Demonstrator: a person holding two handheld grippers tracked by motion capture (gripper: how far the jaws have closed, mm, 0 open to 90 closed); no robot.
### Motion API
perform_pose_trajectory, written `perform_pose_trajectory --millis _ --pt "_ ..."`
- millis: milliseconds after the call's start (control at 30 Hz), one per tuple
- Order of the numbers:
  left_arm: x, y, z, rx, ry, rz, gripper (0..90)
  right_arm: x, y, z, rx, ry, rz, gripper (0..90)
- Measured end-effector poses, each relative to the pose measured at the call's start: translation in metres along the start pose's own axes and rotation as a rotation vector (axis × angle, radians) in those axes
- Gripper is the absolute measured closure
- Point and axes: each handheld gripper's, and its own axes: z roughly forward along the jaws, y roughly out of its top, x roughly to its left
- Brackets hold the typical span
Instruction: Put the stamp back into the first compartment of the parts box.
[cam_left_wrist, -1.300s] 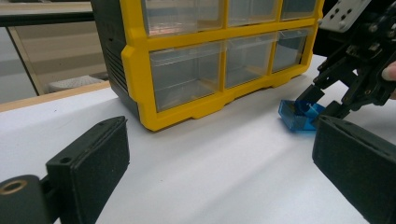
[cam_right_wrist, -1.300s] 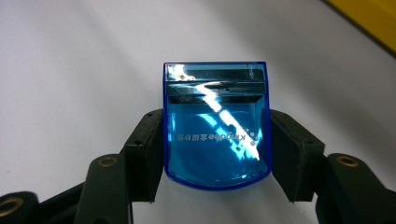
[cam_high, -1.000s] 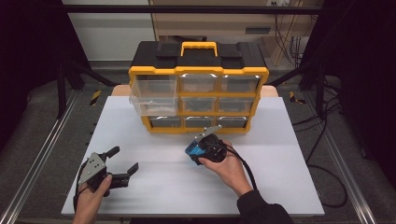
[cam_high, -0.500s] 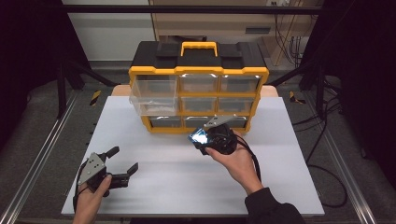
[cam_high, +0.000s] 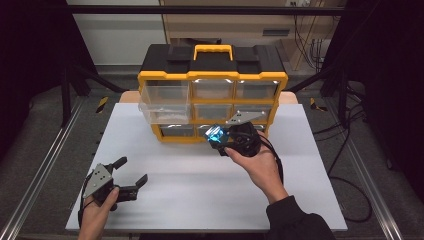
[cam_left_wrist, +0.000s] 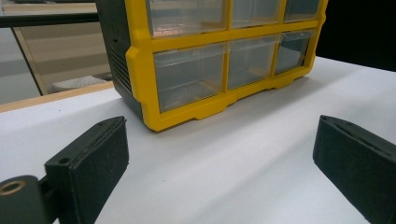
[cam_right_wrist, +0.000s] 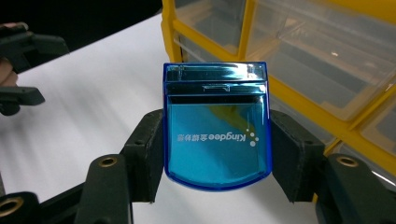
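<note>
We see the right tongs (cam_high: 218, 141) raised above the white tabletop (cam_high: 200, 185), clamped on a small blue translucent box (cam_high: 217, 134). In the right gripper view the blue box (cam_right_wrist: 216, 126) sits squarely between the two black jaws, each pressed against one of its sides, with a hinged lid edge at its far end and white "Kingdee" lettering across its face, seen reversed. The box is held clear of the tabletop, just in front of the bottom row of the yellow drawer cabinet (cam_high: 212, 80), near that row's middle drawer.

From the high view, the cabinet stands at twelve o'clock on the tabletop, black on top with a yellow handle (cam_high: 213, 49). Its top-left drawer (cam_high: 164, 100) is pulled out toward us; the other clear drawers sit flush.

The left tongs (cam_high: 131, 175) rest low at about seven o'clock on the tabletop, well apart from the cabinet and the box, held by the person's left hand (cam_high: 97, 212). Their jaws stand wide apart with nothing between them; the left gripper view looks between them across bare tabletop to the cabinet's lower-left corner (cam_left_wrist: 154, 123).
</note>
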Motion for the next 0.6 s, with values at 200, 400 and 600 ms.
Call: perform_pose_trajectory --millis 200,400,600 --pt "0.0 0.0 0.0 0.0 0.001 -0.001 3.2 -0.002 0.008 -0.01 -0.021 -0.013 0.0 42.0" --pt "0.0 0.0 0.0 -0.001 0.001 -0.002 3.2 -0.005 0.019 -0.022 -0.056 -0.018 0.002 42.0" --pt "0.001 0.0 0.0 -0.001 0.003 -0.003 3.2 -0.007 0.028 -0.031 -0.088 -0.017 0.012 42.0"
